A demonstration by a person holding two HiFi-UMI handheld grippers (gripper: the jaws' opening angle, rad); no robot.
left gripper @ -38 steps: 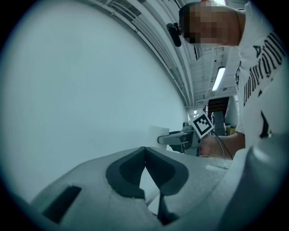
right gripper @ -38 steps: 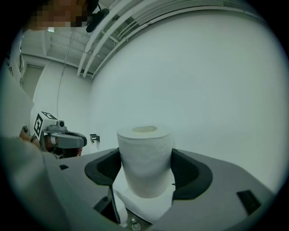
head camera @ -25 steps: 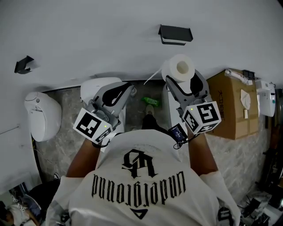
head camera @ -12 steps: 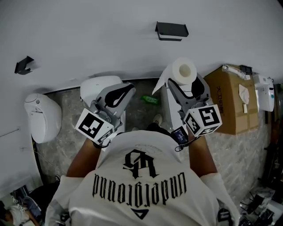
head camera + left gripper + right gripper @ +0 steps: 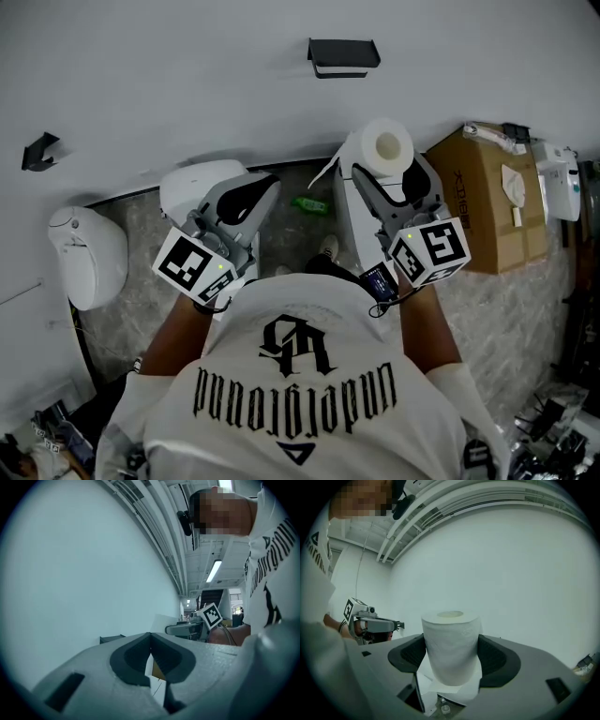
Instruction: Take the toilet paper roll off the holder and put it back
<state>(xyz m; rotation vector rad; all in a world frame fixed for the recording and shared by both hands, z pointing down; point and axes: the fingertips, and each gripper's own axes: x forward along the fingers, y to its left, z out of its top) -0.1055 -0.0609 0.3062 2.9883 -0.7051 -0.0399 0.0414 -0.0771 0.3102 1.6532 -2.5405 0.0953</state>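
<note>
The white toilet paper roll (image 5: 386,148) stands upright between the jaws of my right gripper (image 5: 389,176), which is shut on it. A loose sheet hangs from its left side. The black holder (image 5: 344,56) sits on the white wall above and left of the roll, with nothing on it. In the right gripper view the roll (image 5: 451,644) fills the gap of the right gripper (image 5: 452,656), pressed by dark pads on both sides. My left gripper (image 5: 246,202) is held lower left, shut, with nothing in it. Its pads meet in the left gripper view (image 5: 151,641).
A white toilet (image 5: 202,186) stands below the left gripper and a white fixture (image 5: 86,253) at far left. A white pedestal (image 5: 349,225) is under the right gripper, and a cardboard box (image 5: 478,206) lies to its right. A green item (image 5: 311,204) lies on the marbled floor.
The right gripper with the roll has drawn back from the wall holder, so the gap between them has grown. The left gripper has hardly moved.
</note>
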